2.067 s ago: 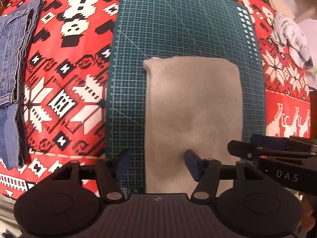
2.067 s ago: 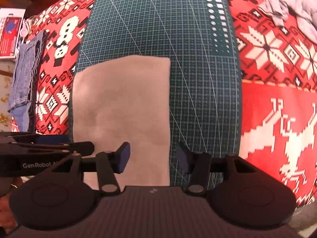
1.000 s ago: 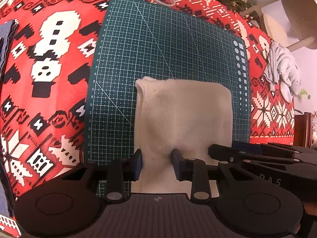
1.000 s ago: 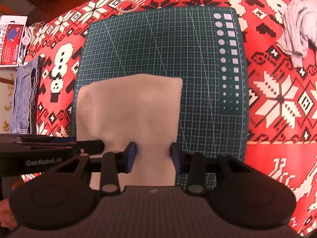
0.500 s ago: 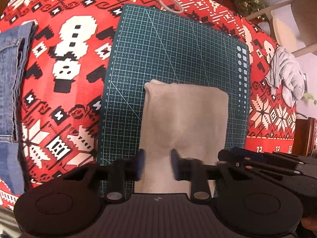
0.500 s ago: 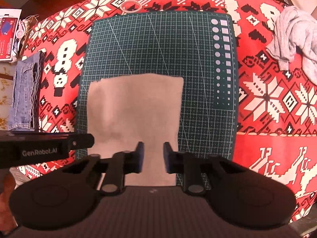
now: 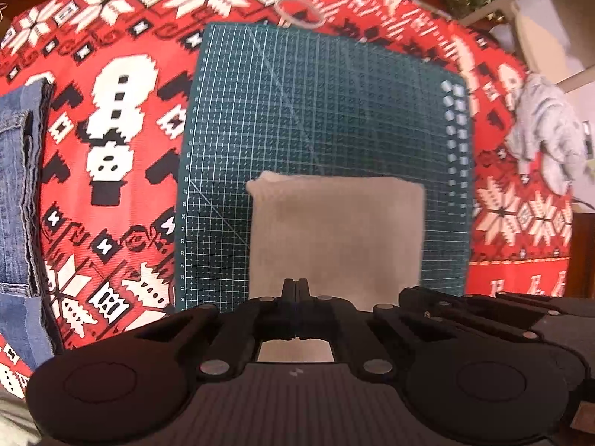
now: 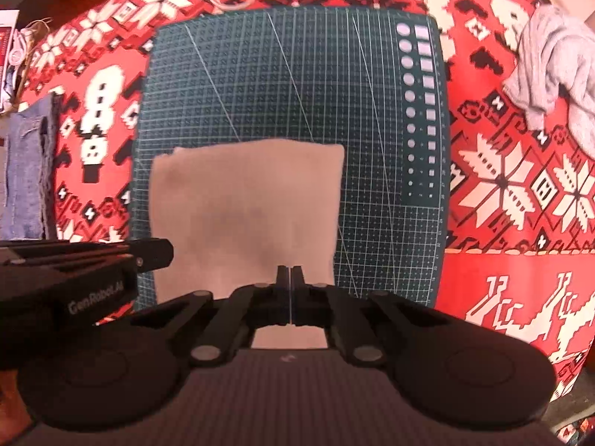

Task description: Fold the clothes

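A folded beige cloth (image 7: 336, 232) lies on the dark green cutting mat (image 7: 323, 111); it also shows in the right wrist view (image 8: 245, 208). My left gripper (image 7: 295, 285) is shut on the cloth's near edge, toward its left side. My right gripper (image 8: 290, 273) is shut on the same near edge, toward its right side. The near edge looks lifted a little off the mat (image 8: 297, 85). The two grippers are side by side; each shows at the edge of the other's view.
A red, white and black patterned tablecloth (image 7: 111, 171) covers the table. Folded blue jeans (image 7: 18, 186) lie at the left. A crumpled grey garment (image 8: 550, 70) lies at the right. A clear ring (image 7: 299, 9) lies beyond the mat's far edge.
Both grippers have gone from open to shut on the cloth's near edge. Both views have pulled up and back, so the cloth looks shorter.
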A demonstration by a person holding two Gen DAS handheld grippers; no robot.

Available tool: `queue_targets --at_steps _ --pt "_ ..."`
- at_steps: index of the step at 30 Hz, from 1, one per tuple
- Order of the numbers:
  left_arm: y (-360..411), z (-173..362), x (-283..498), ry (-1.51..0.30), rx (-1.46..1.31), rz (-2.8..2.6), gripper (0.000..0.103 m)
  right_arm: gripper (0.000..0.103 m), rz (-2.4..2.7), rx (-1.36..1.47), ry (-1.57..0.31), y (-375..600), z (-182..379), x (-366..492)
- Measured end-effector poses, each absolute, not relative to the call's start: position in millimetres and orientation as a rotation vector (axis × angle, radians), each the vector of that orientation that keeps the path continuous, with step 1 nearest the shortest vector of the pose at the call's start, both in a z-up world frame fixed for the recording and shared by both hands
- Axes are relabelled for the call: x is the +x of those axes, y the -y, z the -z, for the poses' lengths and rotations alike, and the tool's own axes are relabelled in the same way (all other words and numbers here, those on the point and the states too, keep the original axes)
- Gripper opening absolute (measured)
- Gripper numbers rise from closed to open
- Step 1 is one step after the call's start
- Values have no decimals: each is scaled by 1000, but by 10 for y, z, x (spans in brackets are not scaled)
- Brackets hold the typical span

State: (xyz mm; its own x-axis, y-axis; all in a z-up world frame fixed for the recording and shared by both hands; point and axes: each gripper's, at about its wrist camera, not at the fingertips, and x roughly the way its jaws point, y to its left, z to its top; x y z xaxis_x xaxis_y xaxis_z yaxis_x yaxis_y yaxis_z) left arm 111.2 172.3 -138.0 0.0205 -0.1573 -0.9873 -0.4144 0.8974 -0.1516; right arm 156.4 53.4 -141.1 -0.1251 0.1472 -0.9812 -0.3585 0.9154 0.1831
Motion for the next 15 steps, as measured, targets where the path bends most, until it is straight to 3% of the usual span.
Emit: queue_targets --at_steps 7,15 --pt "-1794 1672 1123 -1609 -447 -227 1 0 -438 -173 -1670 -542 1620 1566" --pt "-1894 1520 1150 -1572 -503 -219 0 0 -439 -128 -1644 -465 1441 1602"
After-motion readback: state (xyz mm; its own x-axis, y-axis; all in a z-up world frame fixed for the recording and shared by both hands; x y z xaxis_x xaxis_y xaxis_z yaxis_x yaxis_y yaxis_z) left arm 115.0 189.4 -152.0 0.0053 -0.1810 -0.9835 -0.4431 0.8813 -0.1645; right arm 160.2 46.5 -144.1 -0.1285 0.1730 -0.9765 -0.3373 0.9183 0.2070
